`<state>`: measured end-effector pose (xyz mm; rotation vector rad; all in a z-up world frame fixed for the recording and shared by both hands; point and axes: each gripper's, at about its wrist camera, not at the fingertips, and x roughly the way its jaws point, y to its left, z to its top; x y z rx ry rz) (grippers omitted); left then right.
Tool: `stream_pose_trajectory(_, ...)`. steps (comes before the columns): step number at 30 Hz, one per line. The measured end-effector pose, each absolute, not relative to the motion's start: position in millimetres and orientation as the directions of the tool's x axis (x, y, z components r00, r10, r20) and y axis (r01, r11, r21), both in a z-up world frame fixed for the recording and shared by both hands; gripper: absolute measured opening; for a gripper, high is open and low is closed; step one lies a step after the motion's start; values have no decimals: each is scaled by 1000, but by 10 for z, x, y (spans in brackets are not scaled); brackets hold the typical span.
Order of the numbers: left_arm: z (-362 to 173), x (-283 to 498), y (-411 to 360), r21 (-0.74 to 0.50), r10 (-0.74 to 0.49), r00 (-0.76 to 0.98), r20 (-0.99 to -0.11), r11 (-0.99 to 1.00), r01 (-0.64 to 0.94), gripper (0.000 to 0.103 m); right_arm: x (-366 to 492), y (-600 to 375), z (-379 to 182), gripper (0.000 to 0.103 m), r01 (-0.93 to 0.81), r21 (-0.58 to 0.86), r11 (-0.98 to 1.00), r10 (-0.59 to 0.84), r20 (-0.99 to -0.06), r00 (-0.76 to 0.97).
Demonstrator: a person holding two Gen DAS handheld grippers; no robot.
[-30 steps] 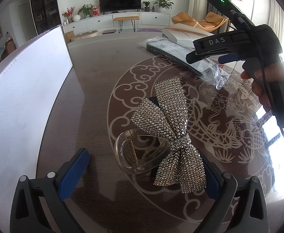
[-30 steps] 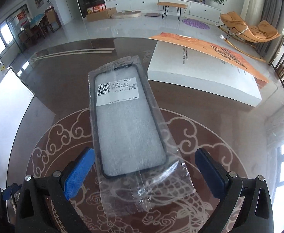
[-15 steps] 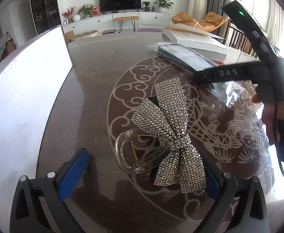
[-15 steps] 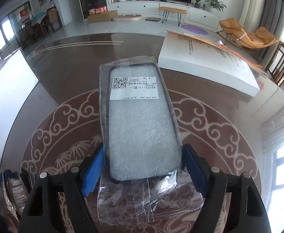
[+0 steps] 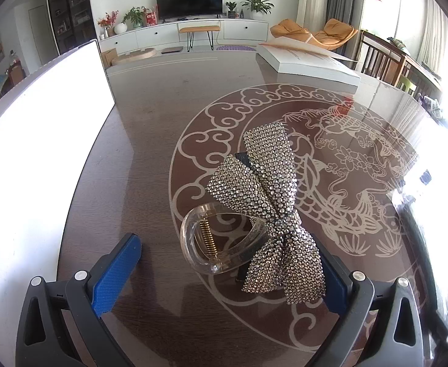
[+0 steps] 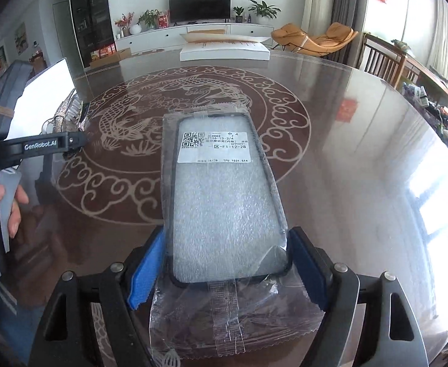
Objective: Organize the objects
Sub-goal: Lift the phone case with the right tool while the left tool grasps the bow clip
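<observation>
We clamp the bagged phone case (image 6: 227,202) across its width in our right gripper (image 6: 228,263), though the jaws are easing open. Our left gripper (image 5: 224,272) stands wide around the rhinestone bow clip (image 5: 263,211), untouched, ready to take.

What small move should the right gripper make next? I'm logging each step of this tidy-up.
Probably carry on to a set-down spot and release. The right gripper has the bagged phone case between its blue pads, lifted off the table; its jaws are opening, so the hold may be loosening. The left gripper is open around the bow hair clip.
</observation>
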<state>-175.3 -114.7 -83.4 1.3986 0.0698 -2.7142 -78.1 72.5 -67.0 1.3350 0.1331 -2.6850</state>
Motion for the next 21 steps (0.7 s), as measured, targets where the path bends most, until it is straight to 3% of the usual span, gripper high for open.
stream_pose_trajectory(2, -833, -1753, -1146, -1, -57, -578, -814, -995, 99, 103, -750, 703, -677, 93, 189, -3, -982, -105, -822, -559)
stream_pose_trajectory(9, -822, -1783, -1137, -1, -29, -555, -832, -999, 53, 103, -1153, 715, -639, 95, 258, 45, -965, -138, -926, -352)
stream_pose_trajectory(14, -812, -1874, -1107, 3, -18, -517, -856, -1000, 31, 103, -1483, 569, -687, 101, 274, -2, -962, -96, -934, -343)
stream_pose_trajectory(15, -790, -1865, -1109, 3, -12, -529, -848, -1000, 19, 88, -1496, 575, -672, 92, 265, -3, -964, -94, -931, -353)
stream_pose_trajectory(16, -745, -1830, -1109, 0, -2, -552, -834, -1000, 4, 55, -1481, 594, -624, 76, 251, -3, -968, -96, -919, -381)
stream_pose_trajectory(21, -536, -1585, -1135, -26, 23, -602, -798, -1000, -4, 43, -1247, 806, -478, 75, 181, 99, -979, -165, -902, -400)
